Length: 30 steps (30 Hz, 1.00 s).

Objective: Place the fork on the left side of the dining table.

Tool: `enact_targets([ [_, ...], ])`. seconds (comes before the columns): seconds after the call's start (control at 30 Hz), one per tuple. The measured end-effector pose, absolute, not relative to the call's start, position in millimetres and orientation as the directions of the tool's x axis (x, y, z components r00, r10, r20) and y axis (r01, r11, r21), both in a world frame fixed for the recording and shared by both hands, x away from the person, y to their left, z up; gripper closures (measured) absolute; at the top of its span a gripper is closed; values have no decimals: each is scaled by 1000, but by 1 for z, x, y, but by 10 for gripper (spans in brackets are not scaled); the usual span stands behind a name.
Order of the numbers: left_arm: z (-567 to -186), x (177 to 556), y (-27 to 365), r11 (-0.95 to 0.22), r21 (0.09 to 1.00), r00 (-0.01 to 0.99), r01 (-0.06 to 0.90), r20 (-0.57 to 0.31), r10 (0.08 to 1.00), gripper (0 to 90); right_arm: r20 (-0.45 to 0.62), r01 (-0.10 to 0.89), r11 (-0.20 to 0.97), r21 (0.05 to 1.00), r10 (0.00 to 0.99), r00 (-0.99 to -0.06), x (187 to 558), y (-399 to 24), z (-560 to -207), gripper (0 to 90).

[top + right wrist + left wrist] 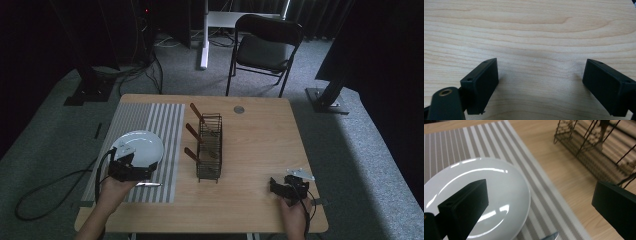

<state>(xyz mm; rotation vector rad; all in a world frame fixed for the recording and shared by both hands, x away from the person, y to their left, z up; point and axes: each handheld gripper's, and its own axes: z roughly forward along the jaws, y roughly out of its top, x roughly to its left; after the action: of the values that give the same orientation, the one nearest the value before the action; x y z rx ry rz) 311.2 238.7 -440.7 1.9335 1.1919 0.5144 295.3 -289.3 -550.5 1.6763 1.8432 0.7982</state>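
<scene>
A white plate [141, 145] lies on a grey striped placemat [150, 120] at the table's left. My left gripper [127, 162] hovers over the plate's near edge and is open. In the left gripper view one jaw hangs above the plate [496, 187] and the other above bare wood, with nothing between them at my left gripper [540, 195]. A knife [148, 184] lies on the mat just in front of the plate; its tip [551, 236] peeks in. My right gripper [280, 186] rests low near the front right corner, open over bare table [541, 68].
A black wire rack [209, 146] with wooden handles [193, 131] stands mid-table, also seen as the rack [596, 150] to the right of the mat. A round grommet [238, 109] sits near the far edge. A black folding chair [265, 47] stands behind the table.
</scene>
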Motion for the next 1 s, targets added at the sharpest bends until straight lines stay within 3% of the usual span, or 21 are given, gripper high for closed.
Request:
enact_targets([
  [1.0, -390, 365, 180, -295, 822, 570, 488, -44, 821, 7, 12, 689, 60, 722, 995, -99, 295, -289, -551, 129],
])
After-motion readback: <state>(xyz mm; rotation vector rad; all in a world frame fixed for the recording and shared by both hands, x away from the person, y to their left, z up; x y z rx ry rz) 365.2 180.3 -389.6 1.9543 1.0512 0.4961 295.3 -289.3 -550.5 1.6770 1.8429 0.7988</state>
